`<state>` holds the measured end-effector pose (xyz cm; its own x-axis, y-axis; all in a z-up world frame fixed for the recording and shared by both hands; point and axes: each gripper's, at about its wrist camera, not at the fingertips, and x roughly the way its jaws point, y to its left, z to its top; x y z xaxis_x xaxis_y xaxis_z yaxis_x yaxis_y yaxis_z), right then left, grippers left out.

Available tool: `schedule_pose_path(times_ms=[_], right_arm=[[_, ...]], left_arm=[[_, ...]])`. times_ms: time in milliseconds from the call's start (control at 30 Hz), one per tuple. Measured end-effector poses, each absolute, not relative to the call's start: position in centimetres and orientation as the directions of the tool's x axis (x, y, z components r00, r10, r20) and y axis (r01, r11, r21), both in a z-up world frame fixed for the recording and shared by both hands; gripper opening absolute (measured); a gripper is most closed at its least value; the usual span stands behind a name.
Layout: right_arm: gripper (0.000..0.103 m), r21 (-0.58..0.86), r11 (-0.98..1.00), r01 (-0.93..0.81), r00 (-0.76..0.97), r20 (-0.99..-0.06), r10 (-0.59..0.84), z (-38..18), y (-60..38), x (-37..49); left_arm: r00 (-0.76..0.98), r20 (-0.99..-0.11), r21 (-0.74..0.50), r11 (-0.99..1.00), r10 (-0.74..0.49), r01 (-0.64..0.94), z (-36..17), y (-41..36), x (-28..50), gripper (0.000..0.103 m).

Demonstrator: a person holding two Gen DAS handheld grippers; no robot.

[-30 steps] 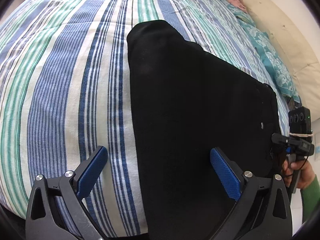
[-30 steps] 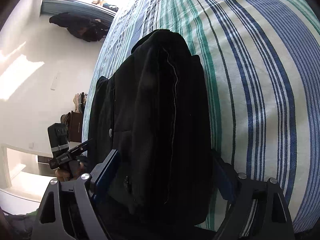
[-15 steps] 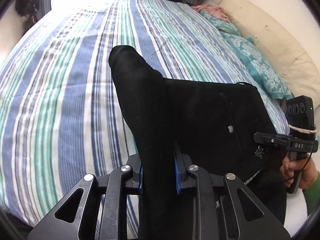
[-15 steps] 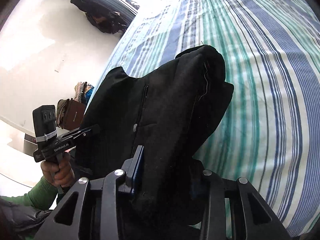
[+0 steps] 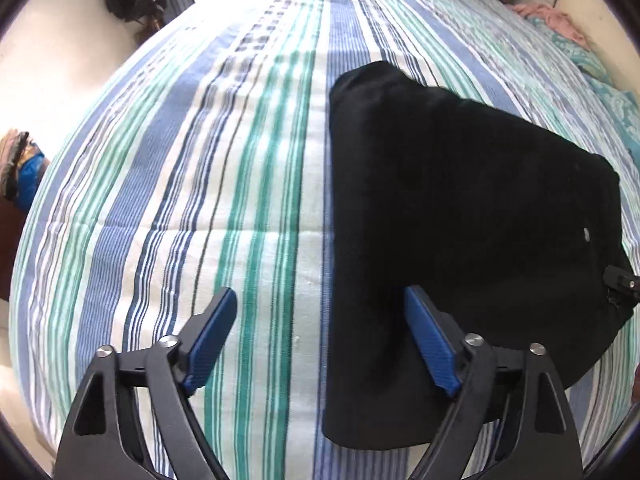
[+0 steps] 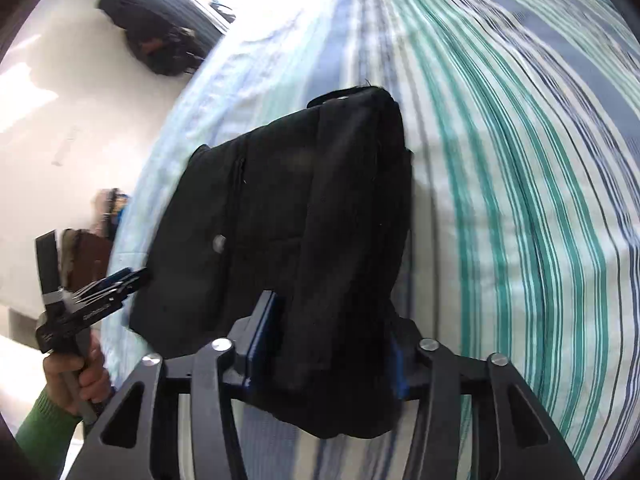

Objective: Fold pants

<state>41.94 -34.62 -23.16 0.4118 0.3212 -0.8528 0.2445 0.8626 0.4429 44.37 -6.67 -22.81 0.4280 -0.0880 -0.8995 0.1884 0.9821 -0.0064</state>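
Left wrist view: left gripper (image 5: 320, 340) has its jaws spread wide, nothing between them. Black plastic arms with steel pivot pins, blue ribbed pads (image 5: 430, 346). The left pad hangs over bare bedspread, the right pad sits over the near part of the black pants (image 5: 460, 208); contact there cannot be told. Pants are matte, soft woven cloth, folded into a rough wedge: narrow rounded end far up the bed, broad end toward the near right edge. One small pale button (image 5: 587, 234) on the right side. They lie flat on the striped bedspread (image 5: 200, 200), a cotton-like weave in blue, green and white bands, lightly creased. Tip of the right gripper (image 5: 621, 280) pokes in at the right frame edge, at the cloth's corner. Teal patterned fabric (image 5: 612, 96) and a pink cloth (image 5: 548, 16) at the far right side of the bed.

Right wrist view: right gripper (image 6: 324, 344) is clamped on a thick bunched fold of the pants (image 6: 300, 208); blue pads mostly buried in cloth. A seam line and the button (image 6: 218, 243) show on the flat panel to the left. Left gripper (image 6: 116, 280) at the left edge, held by a hand (image 6: 76, 376) in a green knit sleeve (image 6: 44, 428), fingers parted. Frame is motion-blurred. Dark bag (image 6: 160, 40) on the pale floor beyond the bed.
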Motion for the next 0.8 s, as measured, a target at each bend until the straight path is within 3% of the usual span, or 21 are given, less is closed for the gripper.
schedule_pose_path(times_ms=[67, 200, 233, 333, 467, 533, 600, 700, 800], right_arm=[[0.059, 0.542, 0.798, 0.266, 0.494, -0.787, 0.370, -23.6, -35.8, 40.9], [0.062, 0.502, 0.827, 0.251, 0.577, -0.764, 0.289, -20.7, -35.8, 37.7], [0.067, 0.456, 0.855, 0.246, 0.596, -0.767, 0.237, -19.3, -35.3, 36.4], [0.103, 0.258, 0.931, 0.257, 0.611, -0.790, 0.050, -17.2, -33.1, 32.3], [0.103, 0.123, 0.953, 0.276, 0.617, -0.783, -0.078, -17.5, -28.6, 26.5], [0.103, 0.091, 0.954, 0.285, 0.555, -0.827, -0.087, -19.5, -26.3, 25.6], [0.103, 0.012, 0.951, 0.309, 0.442, -0.887, -0.133, -22.5, -25.0, 25.4], [0.103, -0.128, 0.947, 0.296, 0.476, -0.840, -0.262, -23.3, -23.0, 23.8], [0.103, -0.089, 0.935, 0.343, 0.452, -0.857, -0.247, -23.3, -23.6, 23.4]], left_arm=[[0.449, -0.890, -0.008, 0.986, -0.083, 0.165, -22.1, -5.6, 43.9, 0.103], [0.537, -0.841, 0.028, 0.986, -0.064, 0.162, -19.3, -5.1, 40.0, 0.102], [0.561, -0.825, 0.040, 0.983, -0.067, 0.177, -18.8, -5.2, 38.5, 0.102], [0.553, -0.829, 0.046, 0.974, -0.087, 0.221, -19.4, -6.6, 33.5, 0.102], [0.467, -0.875, 0.024, 0.953, -0.126, 0.301, -22.6, -10.8, 28.2, 0.102], [0.455, -0.886, 0.067, 0.950, -0.084, 0.306, -24.2, -11.7, 26.3, 0.103], [0.510, -0.854, 0.034, 0.966, -0.105, 0.255, -24.2, -11.2, 25.5, 0.103], [0.475, -0.870, -0.023, 0.972, -0.134, 0.233, -24.2, -10.6, 26.1, 0.103], [0.466, -0.872, -0.029, 0.968, -0.146, 0.249, -24.2, -10.6, 26.2, 0.103]])
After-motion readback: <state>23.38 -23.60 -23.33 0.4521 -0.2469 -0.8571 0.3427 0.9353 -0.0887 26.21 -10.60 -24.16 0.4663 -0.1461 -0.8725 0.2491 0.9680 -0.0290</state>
